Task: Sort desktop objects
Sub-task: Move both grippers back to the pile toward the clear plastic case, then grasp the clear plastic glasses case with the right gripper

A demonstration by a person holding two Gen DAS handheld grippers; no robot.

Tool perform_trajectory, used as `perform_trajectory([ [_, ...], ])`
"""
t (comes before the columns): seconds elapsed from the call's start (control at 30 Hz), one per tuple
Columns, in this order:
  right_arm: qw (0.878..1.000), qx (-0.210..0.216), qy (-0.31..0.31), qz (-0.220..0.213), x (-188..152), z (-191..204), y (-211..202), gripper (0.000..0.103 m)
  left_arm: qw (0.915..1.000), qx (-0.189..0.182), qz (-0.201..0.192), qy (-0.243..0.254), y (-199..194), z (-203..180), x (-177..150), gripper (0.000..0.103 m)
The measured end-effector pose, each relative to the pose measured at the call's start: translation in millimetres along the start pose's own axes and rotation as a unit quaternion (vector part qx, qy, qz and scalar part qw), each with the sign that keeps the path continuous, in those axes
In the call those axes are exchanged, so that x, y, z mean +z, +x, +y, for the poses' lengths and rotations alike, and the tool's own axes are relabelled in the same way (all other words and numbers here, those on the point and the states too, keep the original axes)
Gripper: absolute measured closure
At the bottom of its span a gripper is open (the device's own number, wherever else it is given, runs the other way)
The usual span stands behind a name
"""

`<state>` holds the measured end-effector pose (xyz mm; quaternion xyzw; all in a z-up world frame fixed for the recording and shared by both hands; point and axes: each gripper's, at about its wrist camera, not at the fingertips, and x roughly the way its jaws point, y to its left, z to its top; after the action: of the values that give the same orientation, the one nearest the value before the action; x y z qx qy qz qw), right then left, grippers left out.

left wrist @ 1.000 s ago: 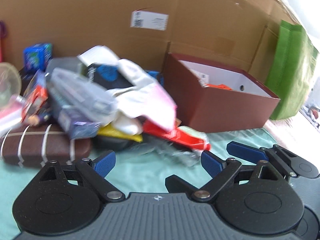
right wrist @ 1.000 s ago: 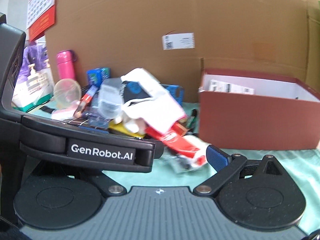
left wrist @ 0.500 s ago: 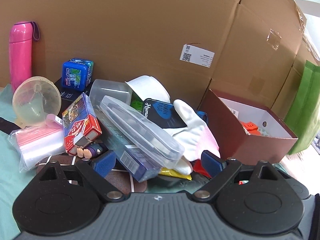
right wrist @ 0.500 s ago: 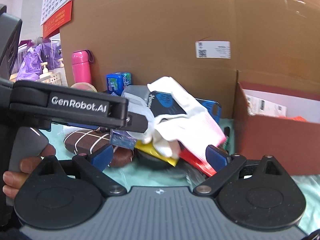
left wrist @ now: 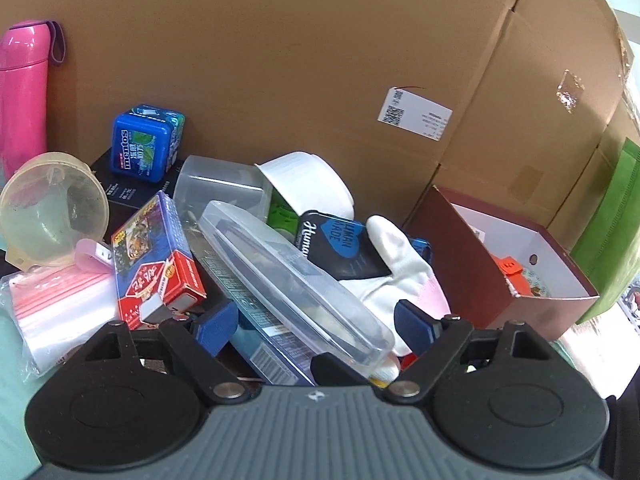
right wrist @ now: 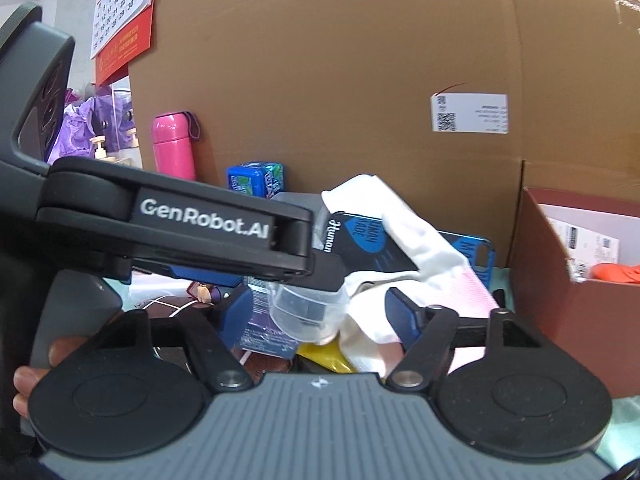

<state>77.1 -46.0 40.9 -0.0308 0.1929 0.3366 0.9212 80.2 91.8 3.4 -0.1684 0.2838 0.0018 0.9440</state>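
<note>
A heap of desktop objects lies against a cardboard wall. In the left wrist view my left gripper (left wrist: 316,326) is open, its blue pads on either side of a long clear plastic case (left wrist: 292,276). Beside the case lie a red-and-blue card box (left wrist: 154,260), a white glove (left wrist: 396,268) and a black Human Made tin (left wrist: 340,246). In the right wrist view my right gripper (right wrist: 320,316) is open, with the end of the clear case (right wrist: 308,312) and the glove (right wrist: 404,216) between its pads. The left gripper's body (right wrist: 180,220) crosses that view.
A dark red box (left wrist: 472,276) holding an orange item (left wrist: 510,268) stands at the right. A pink bottle (left wrist: 22,92), a blue Mentos tub (left wrist: 146,142), a clear funnel (left wrist: 52,208) and a zip bag (left wrist: 56,312) lie at the left. A green bag (left wrist: 612,236) is far right.
Both grippers have moved forward and left into the heap. The left pads now flank the clear case; the red box has slid to the right of both views.
</note>
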Motion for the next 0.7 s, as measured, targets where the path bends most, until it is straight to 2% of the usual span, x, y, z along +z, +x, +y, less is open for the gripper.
perform_trajectory([
  [0.17,1.0,0.01,0.008,0.001,0.5,0.1,9.4,0.039,1.0,0.01,0.0,-0.003,1.2,5.6,5.9,0.029],
  [0.3,1.0,0.009,0.013,0.002,2.2,-0.6,13.6,0.045,0.9999,0.011,0.002,-0.007,0.5,8.3,9.0,0.034],
  [0.37,1.0,0.009,0.013,0.006,2.1,-1.0,15.4,0.054,0.9999,0.009,0.004,-0.012,-1.1,9.6,9.4,0.036],
  [0.5,1.0,0.019,0.013,0.011,1.2,-2.5,12.7,0.056,0.9998,0.0,0.009,-0.02,-5.1,10.8,7.3,0.036],
  [0.7,0.999,0.029,0.003,0.022,-6.7,-3.5,-7.0,0.058,0.9999,-0.003,0.016,-0.001,-16.8,7.7,-5.1,0.035],
])
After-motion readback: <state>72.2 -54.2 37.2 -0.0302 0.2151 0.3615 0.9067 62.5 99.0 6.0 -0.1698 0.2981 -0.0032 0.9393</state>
